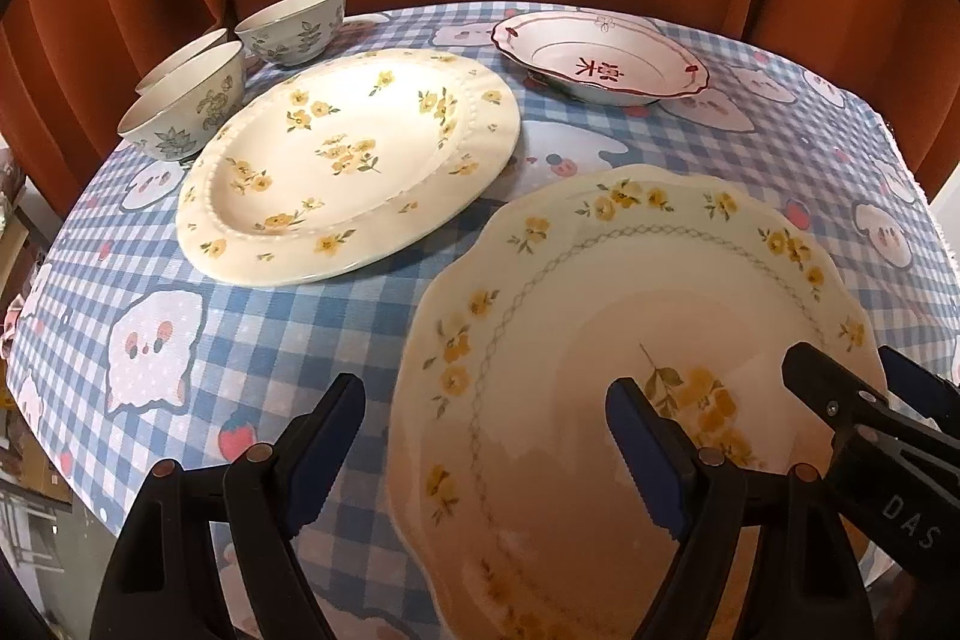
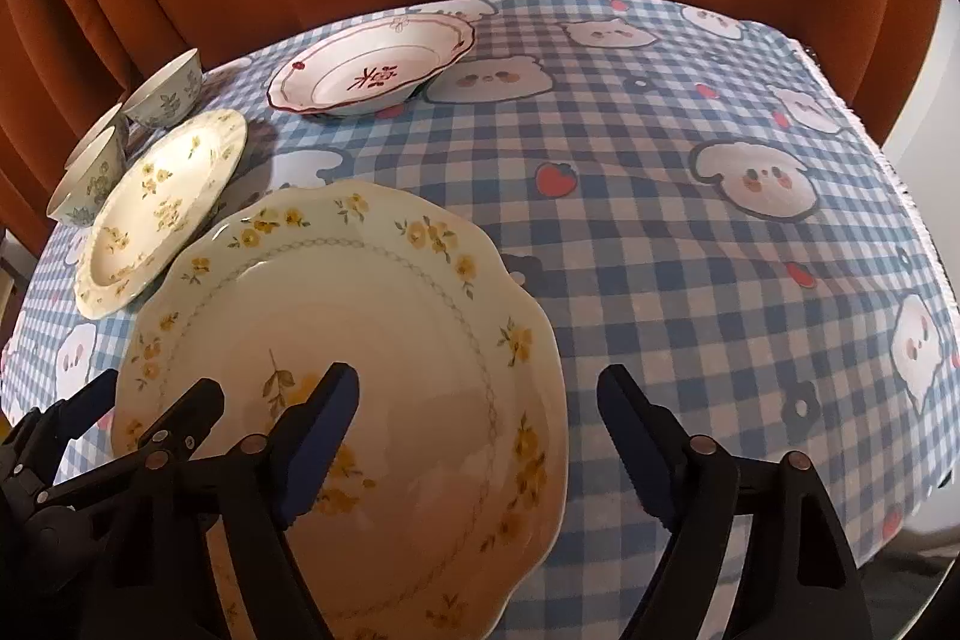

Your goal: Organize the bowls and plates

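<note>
Straddling the rim of the scalloped yellow-flower plate from both sides: left gripper with jaws spread wide, one blue pad over the plate's left edge and the other hanging above its centre; right gripper likewise wide, one pad above the plate's middle, the other outside over the checked tablecloth. Not pressing on anything yet, as far as can be judged; no pad seen clamping the rim. Lying flat near the table's front edge, that plate, just beside the beaded oval plate further back. Sitting behind that, three small floral bowls clustered at the far left, two of them seemingly nested, and well apart at the far edge, a red-rimmed deep plate. Looking like the reach-in stage of gathering plates into one stack. Calling next for lowering both sets of jaws onto opposite rims, closing evenly, then lifting level to avoid tipping or chipping against the neighbouring plate.
</note>
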Demonstrator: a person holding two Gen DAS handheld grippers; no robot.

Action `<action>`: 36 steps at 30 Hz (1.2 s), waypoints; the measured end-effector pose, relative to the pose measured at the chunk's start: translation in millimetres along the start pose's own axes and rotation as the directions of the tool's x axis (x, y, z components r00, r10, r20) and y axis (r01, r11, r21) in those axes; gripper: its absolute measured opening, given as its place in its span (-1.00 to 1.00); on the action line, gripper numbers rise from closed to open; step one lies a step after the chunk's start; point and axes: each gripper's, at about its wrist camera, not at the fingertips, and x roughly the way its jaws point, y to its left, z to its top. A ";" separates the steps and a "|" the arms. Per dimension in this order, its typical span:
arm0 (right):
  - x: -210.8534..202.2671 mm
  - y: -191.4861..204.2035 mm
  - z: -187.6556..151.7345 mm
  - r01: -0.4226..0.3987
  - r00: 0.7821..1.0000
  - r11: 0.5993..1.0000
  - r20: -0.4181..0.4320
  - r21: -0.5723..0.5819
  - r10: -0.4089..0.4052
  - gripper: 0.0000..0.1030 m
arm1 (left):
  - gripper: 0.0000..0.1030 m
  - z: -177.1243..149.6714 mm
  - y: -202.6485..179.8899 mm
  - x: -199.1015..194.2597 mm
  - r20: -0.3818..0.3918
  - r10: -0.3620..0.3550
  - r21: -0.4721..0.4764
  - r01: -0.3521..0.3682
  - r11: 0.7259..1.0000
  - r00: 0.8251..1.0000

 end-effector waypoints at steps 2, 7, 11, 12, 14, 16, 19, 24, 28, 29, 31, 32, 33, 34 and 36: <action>4.8 -1.2 2.7 0.000 1.000 1.000 -0.011 -0.004 0.000 0.53 | 0.55 1.8 -3.3 2.3 -0.004 -0.001 0.008 0.001 1.000 1.000; 17.7 -0.9 8.3 -0.029 0.998 0.999 -0.052 -0.021 0.028 0.27 | 0.50 6.2 -7.4 10.4 -0.027 -0.002 0.003 0.002 1.000 1.000; 25.1 -1.4 9.8 -0.048 0.996 0.998 -0.079 -0.032 0.045 0.25 | 0.49 8.1 -8.5 11.4 -0.032 0.006 -0.010 -0.006 1.000 0.999; 25.6 -1.1 10.3 -0.051 0.996 0.998 -0.080 -0.036 0.048 0.23 | 0.49 8.5 -8.4 11.5 -0.034 0.008 -0.012 -0.008 1.000 0.999; 26.0 0.2 10.9 -0.054 0.995 0.998 -0.082 -0.042 0.051 0.21 | 0.47 9.1 -8.6 11.5 -0.041 0.011 -0.017 -0.012 1.000 0.999; 26.3 0.4 11.7 -0.052 0.995 0.998 -0.089 -0.039 0.048 0.21 | 0.46 9.5 -8.6 10.9 -0.049 0.017 -0.026 -0.018 0.999 0.999; 26.6 0.5 13.0 -0.050 0.993 0.998 -0.106 -0.034 0.046 0.21 | 0.46 9.7 -8.7 9.2 -0.055 0.018 -0.029 -0.019 0.999 0.998; 21.2 0.4 14.2 -0.029 0.994 0.999 -0.110 -0.033 0.025 0.21 | 0.46 12.9 -14.2 -3.1 -0.033 0.020 -0.003 -0.020 1.000 0.999; 13.4 -2.7 15.3 -0.019 0.994 1.000 -0.110 -0.014 0.017 0.21 | 0.47 16.9 -15.0 -9.7 -0.040 0.002 0.004 -0.002 1.000 0.999; 10.8 -3.4 15.7 -0.016 0.994 1.000 -0.109 -0.009 0.015 0.21 | 0.47 17.9 -15.4 -11.6 -0.038 -0.001 0.007 0.001 1.000 0.999; 4.3 -3.9 16.5 -0.011 0.995 1.000 -0.102 -0.001 0.011 0.21 | 0.47 20.5 -16.1 -16.4 -0.027 -0.006 0.014 0.006 1.000 1.000; 1.2 -4.1 17.1 -0.010 0.995 1.000 -0.096 0.001 0.010 0.21 | 0.47 21.7 -15.7 -18.8 -0.021 -0.008 0.017 0.008 1.000 1.000; -3.0 -3.7 18.0 -0.007 0.996 1.000 -0.087 0.004 0.007 0.21 | 0.47 23.5 -15.3 -21.7 -0.014 -0.010 0.020 0.010 1.000 1.000; -4.7 -3.2 19.3 -0.005 0.997 1.000 -0.082 0.006 0.005 0.21 | 0.47 24.7 -14.4 -23.8 -0.009 -0.012 0.021 0.012 1.000 1.000; -10.8 -1.0 20.9 -0.002 0.998 1.000 -0.068 0.010 0.003 0.21 | 0.47 26.8 -10.6 -27.7 0.002 -0.015 0.023 0.015 1.000 1.000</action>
